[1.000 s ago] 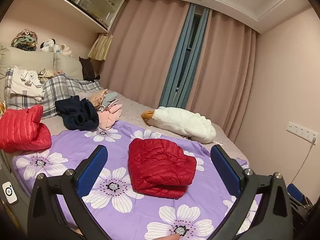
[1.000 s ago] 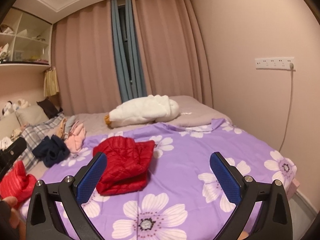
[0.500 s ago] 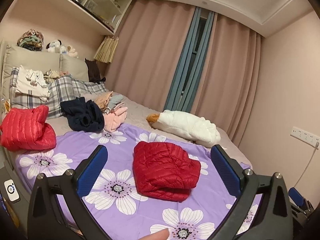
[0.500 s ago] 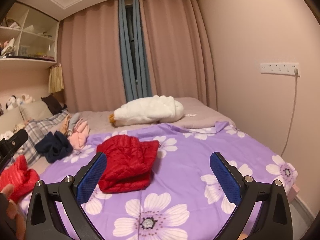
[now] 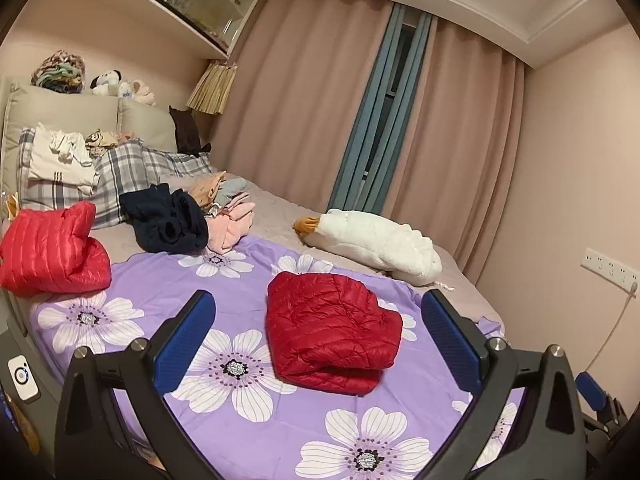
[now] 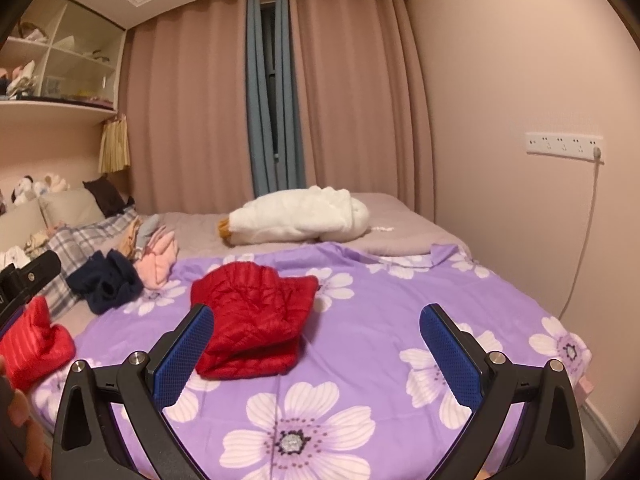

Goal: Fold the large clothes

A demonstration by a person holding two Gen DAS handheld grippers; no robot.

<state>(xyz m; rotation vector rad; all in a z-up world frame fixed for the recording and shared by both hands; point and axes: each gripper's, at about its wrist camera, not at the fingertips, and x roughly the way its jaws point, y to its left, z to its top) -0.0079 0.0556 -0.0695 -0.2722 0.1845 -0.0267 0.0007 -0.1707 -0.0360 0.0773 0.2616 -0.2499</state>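
A folded red puffer jacket point(image 5: 332, 336) lies on the purple flowered sheet point(image 5: 248, 412); it also shows in the right wrist view point(image 6: 252, 316). A second red puffer jacket point(image 5: 52, 252) sits bunched at the sheet's left edge, seen also in the right wrist view point(image 6: 32, 344). My left gripper point(image 5: 318, 340) is open and empty, held above the bed in front of the folded jacket. My right gripper point(image 6: 314, 346) is open and empty, above the sheet point(image 6: 360, 360), to the right of the folded jacket.
A pile of dark navy point(image 5: 168, 224) and pink clothes point(image 5: 232, 228) lies near the plaid pillows point(image 5: 120, 176). A white goose plush point(image 5: 372, 244) lies by the curtains. A wall with a socket strip point(image 6: 564, 144) runs along the bed's right side.
Both grippers have pulled back and risen slightly from the bed, staying open. The folded red jacket has not moved.
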